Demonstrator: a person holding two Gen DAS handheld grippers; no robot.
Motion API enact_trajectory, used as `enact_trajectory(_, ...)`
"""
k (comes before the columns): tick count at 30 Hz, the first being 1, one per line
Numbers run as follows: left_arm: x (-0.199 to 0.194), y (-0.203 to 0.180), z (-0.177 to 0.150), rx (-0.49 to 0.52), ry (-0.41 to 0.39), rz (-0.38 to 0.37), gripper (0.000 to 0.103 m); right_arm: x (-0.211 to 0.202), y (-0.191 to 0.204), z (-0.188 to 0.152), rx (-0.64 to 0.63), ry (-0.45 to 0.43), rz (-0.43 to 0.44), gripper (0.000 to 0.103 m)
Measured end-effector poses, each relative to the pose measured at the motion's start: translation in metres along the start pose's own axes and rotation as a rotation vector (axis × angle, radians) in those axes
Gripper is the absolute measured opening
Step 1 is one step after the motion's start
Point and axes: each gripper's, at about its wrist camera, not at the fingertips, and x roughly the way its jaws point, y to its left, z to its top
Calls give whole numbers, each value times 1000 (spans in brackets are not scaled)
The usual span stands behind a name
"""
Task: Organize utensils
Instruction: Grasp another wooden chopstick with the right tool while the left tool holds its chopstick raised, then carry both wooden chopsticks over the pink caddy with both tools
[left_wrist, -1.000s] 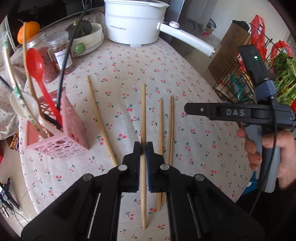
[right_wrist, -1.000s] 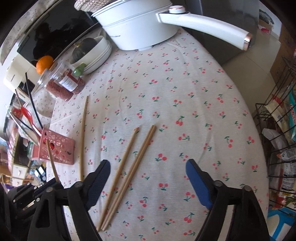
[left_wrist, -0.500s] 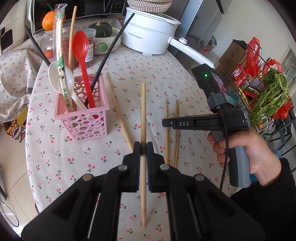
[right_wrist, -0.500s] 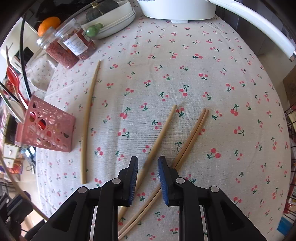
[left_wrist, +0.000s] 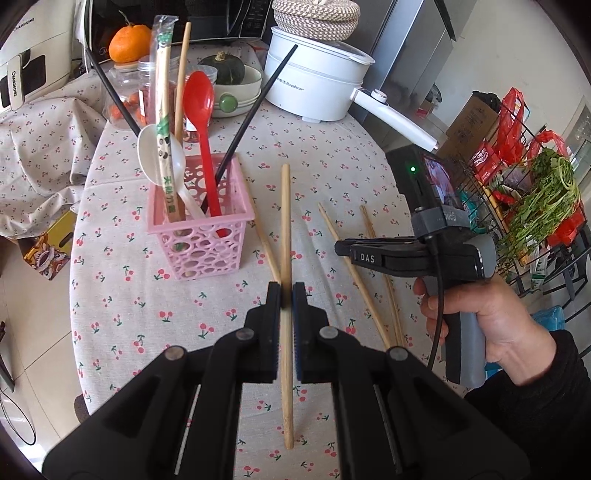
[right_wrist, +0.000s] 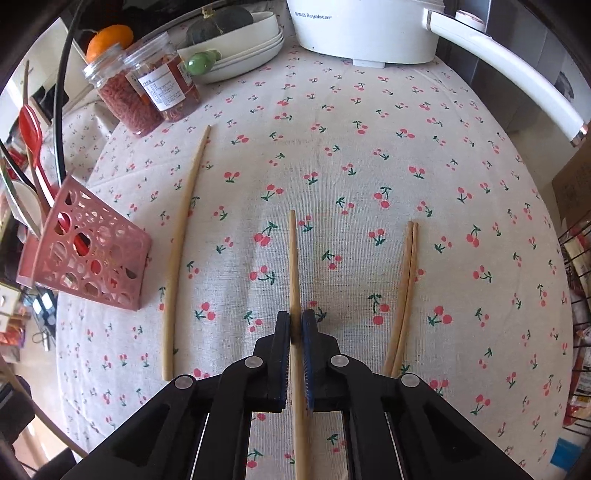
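My left gripper (left_wrist: 286, 291) is shut on a wooden chopstick (left_wrist: 285, 221) and holds it above the table, to the right of the pink utensil basket (left_wrist: 207, 236). The basket holds a red spoon (left_wrist: 199, 99), a white spoon, black chopsticks and a wrapped pair. My right gripper (right_wrist: 295, 321) is shut on another wooden chopstick (right_wrist: 293, 258) low over the cloth; it also shows in the left wrist view (left_wrist: 343, 247). A single chopstick (right_wrist: 181, 236) lies left of it and a pair of chopsticks (right_wrist: 404, 288) lies to its right.
A white electric pot (left_wrist: 314, 85) with a long handle stands at the back. Spice jars (right_wrist: 147, 92), a stack of bowls with a squash (left_wrist: 236, 88) and an orange (left_wrist: 129, 44) are behind the basket. A wire rack with greens (left_wrist: 546, 206) stands off the table's right edge.
My right gripper has closed on the middle chopstick on the cloth. My left gripper has lifted further with its chopstick, so the basket now sits closer and lower in view.
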Motion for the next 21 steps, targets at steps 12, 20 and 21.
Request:
enact_trajectory(12, -47, -15, 2, 43, -173, -22, 7, -112, -1, -27, -63, -300, 189, 6)
enact_trajectory(20, -83, -28, 4, 69, -317, -45, 7, -178, 9, -46, -141, -455, 237, 6)
enact_trajectory(21, -88, -29, 4, 71, -337, -47, 7, -185, 10, -46, -147, -474, 245, 6)
